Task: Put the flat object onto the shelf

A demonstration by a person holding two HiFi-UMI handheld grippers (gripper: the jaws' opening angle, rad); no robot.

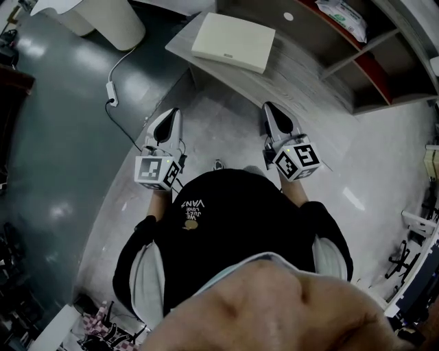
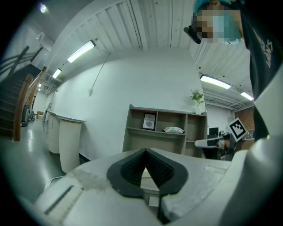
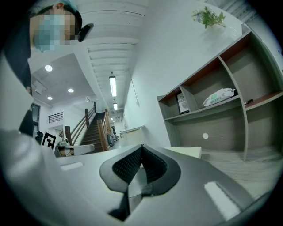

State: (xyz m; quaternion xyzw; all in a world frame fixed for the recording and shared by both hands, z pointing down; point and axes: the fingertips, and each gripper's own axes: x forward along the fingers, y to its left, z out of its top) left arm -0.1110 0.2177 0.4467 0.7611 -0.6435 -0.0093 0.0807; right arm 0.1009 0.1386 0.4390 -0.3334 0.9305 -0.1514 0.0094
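The left gripper (image 1: 170,116) and the right gripper (image 1: 271,110) are both fully closed with nothing between their jaws. They are held level and well short of the flat object (image 1: 233,41). That cream slab lies flat on the wood-grain surface (image 1: 295,79) in front of the shelf (image 1: 370,72), not yet touched.

The likely trouble is the pickup. The slab sits flush on the surface, so jaws that open late or come in too high would probably push it along rather than get hold of an edge. If only one gripper takes it, or the two lift unevenly, it could tilt and slip out. A packet (image 1: 341,16) already lies in one compartment of the shelf and could be knocked if the slab goes in there. A cable (image 1: 113,96) trails across the floor to the left, near enough to be worth stepping around.

As for writing, the person's shirt (image 1: 192,209) carries a print that seems to include "VANS", with its smaller lines too fine to read surely. A framed picture (image 2: 149,121) in the shelf appears to read "NATURE". The print on the packet is too small to make out.
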